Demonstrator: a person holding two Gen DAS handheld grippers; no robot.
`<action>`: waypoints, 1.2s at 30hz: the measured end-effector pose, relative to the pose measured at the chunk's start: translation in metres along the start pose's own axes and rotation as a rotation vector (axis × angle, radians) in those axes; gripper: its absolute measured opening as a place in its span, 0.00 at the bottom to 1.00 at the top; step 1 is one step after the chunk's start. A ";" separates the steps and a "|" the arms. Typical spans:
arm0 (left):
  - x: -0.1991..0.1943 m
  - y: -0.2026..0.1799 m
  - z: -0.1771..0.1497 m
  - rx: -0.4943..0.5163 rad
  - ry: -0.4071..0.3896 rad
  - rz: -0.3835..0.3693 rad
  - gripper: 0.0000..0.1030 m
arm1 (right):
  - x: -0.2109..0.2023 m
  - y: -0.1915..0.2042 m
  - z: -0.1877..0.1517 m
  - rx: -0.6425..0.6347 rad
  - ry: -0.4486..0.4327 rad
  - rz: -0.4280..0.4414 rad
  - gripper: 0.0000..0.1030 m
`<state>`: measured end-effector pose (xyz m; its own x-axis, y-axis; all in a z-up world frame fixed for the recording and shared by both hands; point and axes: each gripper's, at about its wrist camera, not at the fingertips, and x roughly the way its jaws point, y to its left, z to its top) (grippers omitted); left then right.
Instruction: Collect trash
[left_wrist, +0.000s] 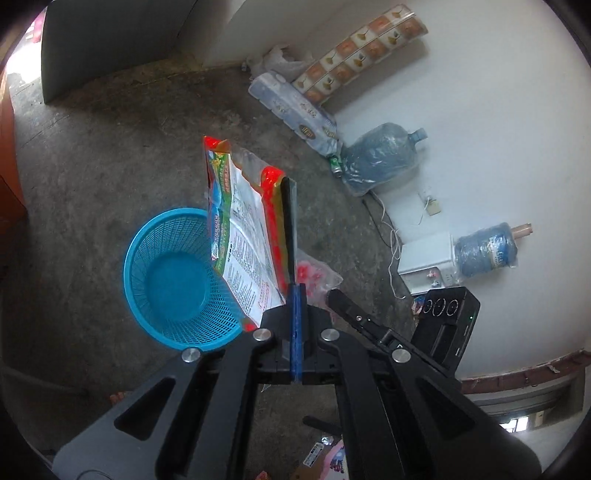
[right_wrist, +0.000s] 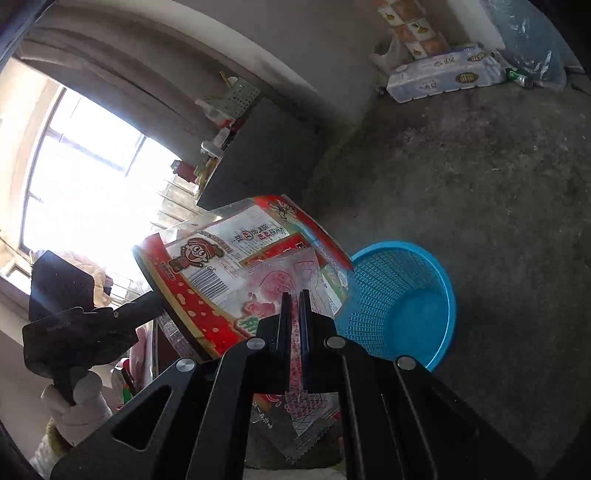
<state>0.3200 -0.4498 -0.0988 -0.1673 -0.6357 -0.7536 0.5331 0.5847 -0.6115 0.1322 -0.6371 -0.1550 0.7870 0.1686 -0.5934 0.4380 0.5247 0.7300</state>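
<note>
My left gripper (left_wrist: 290, 236) is shut on a large red, green and white snack bag (left_wrist: 240, 229) and holds it up over the right rim of the blue mesh basket (left_wrist: 173, 284), which stands empty on the concrete floor. My right gripper (right_wrist: 295, 295) is shut on a small clear wrapper with red print (right_wrist: 291, 284), held close beside the big bag (right_wrist: 221, 258), left of the basket (right_wrist: 402, 306). The small wrapper also shows in the left wrist view (left_wrist: 314, 275), with the right gripper's body behind it.
Along the white wall lie two wrapped water jugs (left_wrist: 384, 158), a toilet-paper pack (left_wrist: 295, 110), a tile-pattern roll (left_wrist: 362, 48), a can (left_wrist: 336, 164) and a white box with cords (left_wrist: 428, 254). A dark cabinet (right_wrist: 266, 147) stands by the bright window.
</note>
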 end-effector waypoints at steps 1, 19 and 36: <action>0.015 0.015 0.006 -0.028 0.037 0.046 0.00 | 0.011 -0.007 0.000 0.016 0.016 -0.014 0.04; 0.018 0.060 0.018 -0.181 0.133 0.291 0.38 | 0.202 -0.048 -0.022 0.031 0.369 -0.191 0.05; -0.111 0.040 0.008 -0.136 -0.047 0.210 0.45 | 0.204 -0.063 -0.026 -0.025 0.369 -0.269 0.43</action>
<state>0.3671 -0.3599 -0.0378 -0.0247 -0.5142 -0.8573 0.4355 0.7664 -0.4722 0.2539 -0.6142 -0.3313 0.4377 0.3072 -0.8450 0.5913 0.6097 0.5279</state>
